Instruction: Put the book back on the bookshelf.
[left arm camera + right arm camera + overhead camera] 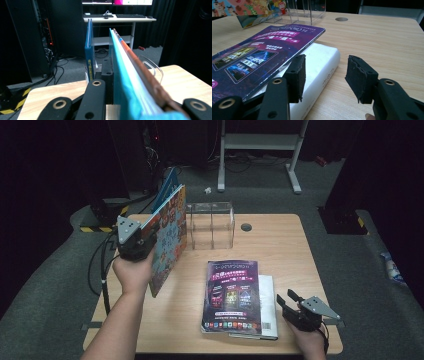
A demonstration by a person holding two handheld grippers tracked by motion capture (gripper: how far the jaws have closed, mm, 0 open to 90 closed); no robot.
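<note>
Book (169, 237) upright at table's left, clamped in left gripper (134, 244), just left of clear rack (211, 222). Likely step: slot into rack; keep vertical, align with divider. Right gripper (295, 308) wide, idle near stack (235, 295).

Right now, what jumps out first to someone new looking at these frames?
The colourful picture book stands out: the left tool holds it upright by its edge at the table's left, beside the clear acrylic organizer. Next, the purple magazine lies flat on top of a white book near the front edge. The right tool rests open just right of that stack.
</note>
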